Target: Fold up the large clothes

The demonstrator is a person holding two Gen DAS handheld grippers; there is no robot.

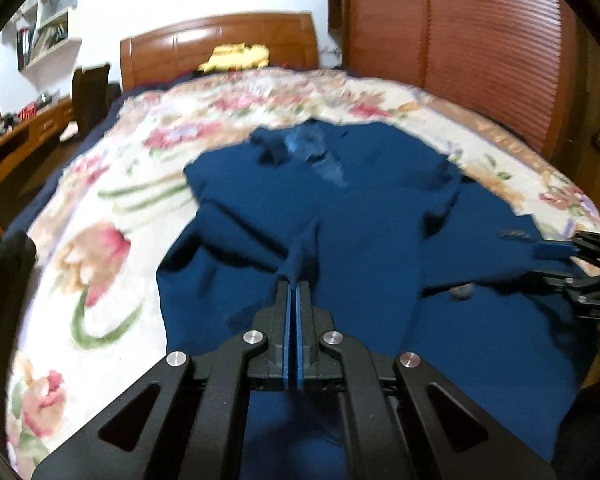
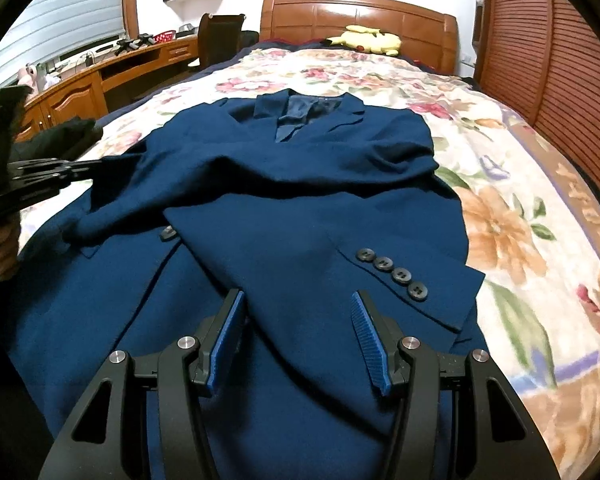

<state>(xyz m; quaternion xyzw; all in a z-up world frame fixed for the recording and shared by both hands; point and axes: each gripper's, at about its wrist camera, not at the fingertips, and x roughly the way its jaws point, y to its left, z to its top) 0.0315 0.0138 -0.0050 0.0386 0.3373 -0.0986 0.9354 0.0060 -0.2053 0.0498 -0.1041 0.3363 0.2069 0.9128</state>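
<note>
A navy blue suit jacket lies face up on the bed, collar toward the headboard, with its right sleeve folded across the front. My left gripper is shut on a pinched ridge of the jacket's fabric and lifts it a little. It also shows at the left of the right wrist view. My right gripper is open and empty, just above the jacket's lower front, beside the sleeve cuff with its several buttons. It shows at the right edge of the left wrist view.
The floral bedspread covers the bed. A yellow plush toy lies by the wooden headboard. A wooden desk and a dark chair stand to the left; louvred wooden doors stand to the right.
</note>
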